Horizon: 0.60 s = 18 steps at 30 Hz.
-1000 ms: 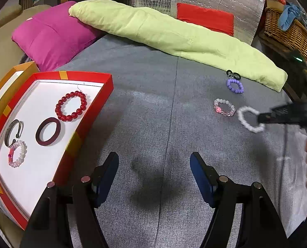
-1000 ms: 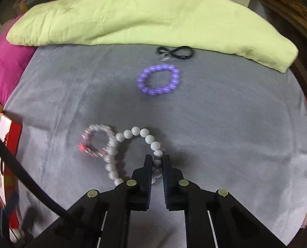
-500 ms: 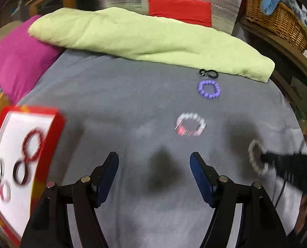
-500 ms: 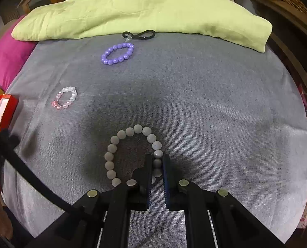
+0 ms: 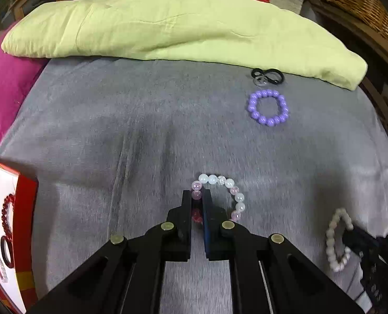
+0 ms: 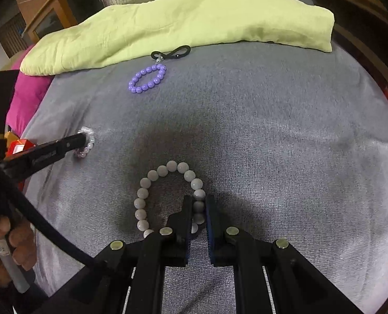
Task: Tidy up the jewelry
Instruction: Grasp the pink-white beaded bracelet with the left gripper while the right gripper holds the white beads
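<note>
Pink-and-white bead bracelet (image 5: 218,196) lies on the grey bed cover, its near-left arc clamped in the left tongs (image 5: 197,204); the red tray (image 5: 26,204) sits left of them. Right tongs (image 6: 197,209) clamp the white bead bracelet (image 6: 165,193).

Left gripper (image 5: 197,199): matte black angular linkage arms, four round brass-coloured rivet heads in a row behind the flat black fingers (image 5: 186,209), blue pad lining on the inner face of one finger. Right gripper (image 6: 197,206): same black frame, same four brass rivets, same blue inner pad. Left of the right gripper, a thick black cable (image 6: 42,225) curves past a bare-skinned hand (image 6: 8,246) wrapped round a grey handle.
</note>
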Available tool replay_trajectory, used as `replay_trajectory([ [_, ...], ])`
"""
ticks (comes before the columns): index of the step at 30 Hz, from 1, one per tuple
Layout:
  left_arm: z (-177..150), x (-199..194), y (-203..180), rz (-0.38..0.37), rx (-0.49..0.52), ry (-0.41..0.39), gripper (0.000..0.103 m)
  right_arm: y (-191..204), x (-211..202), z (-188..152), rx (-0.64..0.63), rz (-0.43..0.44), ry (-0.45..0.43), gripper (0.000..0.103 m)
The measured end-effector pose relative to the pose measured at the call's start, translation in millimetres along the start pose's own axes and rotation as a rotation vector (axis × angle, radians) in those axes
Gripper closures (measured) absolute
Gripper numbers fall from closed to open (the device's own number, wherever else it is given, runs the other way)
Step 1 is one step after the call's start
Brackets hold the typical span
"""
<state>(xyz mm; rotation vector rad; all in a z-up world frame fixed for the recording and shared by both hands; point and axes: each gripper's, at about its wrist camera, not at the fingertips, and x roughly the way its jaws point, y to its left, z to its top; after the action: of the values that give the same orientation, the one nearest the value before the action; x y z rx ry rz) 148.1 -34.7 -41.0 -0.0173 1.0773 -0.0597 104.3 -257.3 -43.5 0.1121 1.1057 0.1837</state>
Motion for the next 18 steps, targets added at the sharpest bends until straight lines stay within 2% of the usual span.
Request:
replay_trajectory([
  [5, -40.5, -28.1, 17.8, -0.031, -0.007, -0.035, 0.095, -9.0, -5.5, -9.3, 0.059, 0.073, -0.026, 0.093],
  [12, -94.7, -81.3, 30.1, -0.003, -0.035, -0.118, 0.095, -10.8, -10.9, -21.4, 0.095, 0.212, -0.041, 0.093],
  [18, -121.1, -114.5, 40.1, 0.022, -0.046, -0.185, 0.095, 2.0, -18.8, -24.1, 0.076, 0.26, -0.061, 0.093],
])
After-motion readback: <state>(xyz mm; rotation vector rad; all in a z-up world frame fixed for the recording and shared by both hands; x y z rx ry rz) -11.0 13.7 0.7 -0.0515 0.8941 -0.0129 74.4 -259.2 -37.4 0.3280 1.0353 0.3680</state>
